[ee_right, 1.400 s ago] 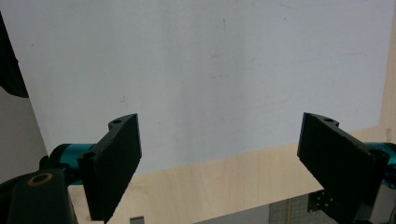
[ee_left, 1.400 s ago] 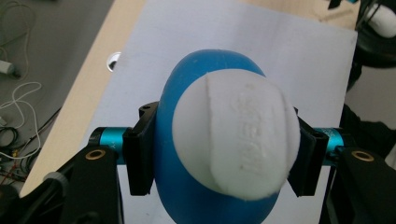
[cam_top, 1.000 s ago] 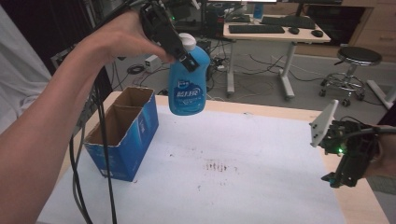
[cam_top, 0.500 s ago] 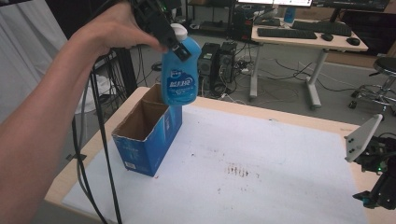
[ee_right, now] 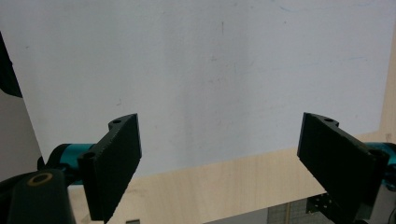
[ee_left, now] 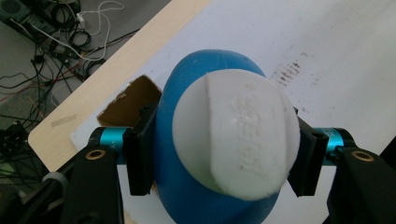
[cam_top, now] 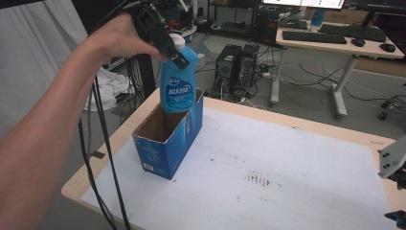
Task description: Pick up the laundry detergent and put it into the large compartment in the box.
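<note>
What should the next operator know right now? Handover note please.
Left gripper: shut on the blue bottle just under its white cap, held upright over the far end of the open blue box.
Right gripper: open, empty, over the table's edge at the right.
Done: bottle picked up and brought over the box.
Left: probably lower it in, then release.

My right gripper [ee_right: 219, 154] has wide-open white mat [cam_top: 287, 177] ahead, nothing in the way. Only the blue box [cam_top: 167, 139] blocks the left side.
</note>
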Action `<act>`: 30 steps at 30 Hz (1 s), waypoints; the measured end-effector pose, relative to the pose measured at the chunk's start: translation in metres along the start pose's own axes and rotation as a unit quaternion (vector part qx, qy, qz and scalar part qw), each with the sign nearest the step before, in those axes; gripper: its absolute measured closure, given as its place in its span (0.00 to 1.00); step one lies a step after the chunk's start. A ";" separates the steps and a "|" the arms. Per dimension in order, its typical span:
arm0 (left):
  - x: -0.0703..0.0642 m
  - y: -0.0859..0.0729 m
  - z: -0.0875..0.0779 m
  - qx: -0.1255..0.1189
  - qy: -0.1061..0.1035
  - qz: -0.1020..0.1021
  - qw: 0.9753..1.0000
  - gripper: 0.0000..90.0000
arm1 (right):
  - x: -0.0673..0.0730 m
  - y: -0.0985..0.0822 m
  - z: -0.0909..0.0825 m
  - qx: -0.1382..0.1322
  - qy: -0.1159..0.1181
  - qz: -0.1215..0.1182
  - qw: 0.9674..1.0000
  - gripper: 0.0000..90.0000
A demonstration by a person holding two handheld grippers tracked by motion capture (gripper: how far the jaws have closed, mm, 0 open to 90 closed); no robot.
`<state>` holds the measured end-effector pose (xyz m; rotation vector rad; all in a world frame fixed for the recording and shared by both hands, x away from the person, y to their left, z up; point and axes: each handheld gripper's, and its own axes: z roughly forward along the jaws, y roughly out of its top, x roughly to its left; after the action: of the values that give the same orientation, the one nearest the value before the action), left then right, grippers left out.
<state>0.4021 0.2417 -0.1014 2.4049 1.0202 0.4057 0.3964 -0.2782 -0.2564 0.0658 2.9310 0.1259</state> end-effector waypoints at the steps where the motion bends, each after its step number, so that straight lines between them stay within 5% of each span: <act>1: 0.001 -0.002 0.000 0.001 0.000 -0.002 1.000 0.43 | 0.000 0.000 0.000 0.001 0.000 0.000 1.000 0.14; 12: 0.013 -0.029 0.009 0.008 -0.001 -0.021 1.000 0.43 | 0.000 0.002 0.002 0.004 0.002 0.000 1.000 0.14; 30: 0.018 -0.073 0.075 0.035 -0.031 -0.030 0.998 0.42 | 0.001 0.009 0.006 0.011 0.006 -0.006 1.000 0.14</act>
<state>0.4044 0.2742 -0.2026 2.4251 1.0919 0.2769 0.3969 -0.2689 -0.2616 0.0515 2.9447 0.0927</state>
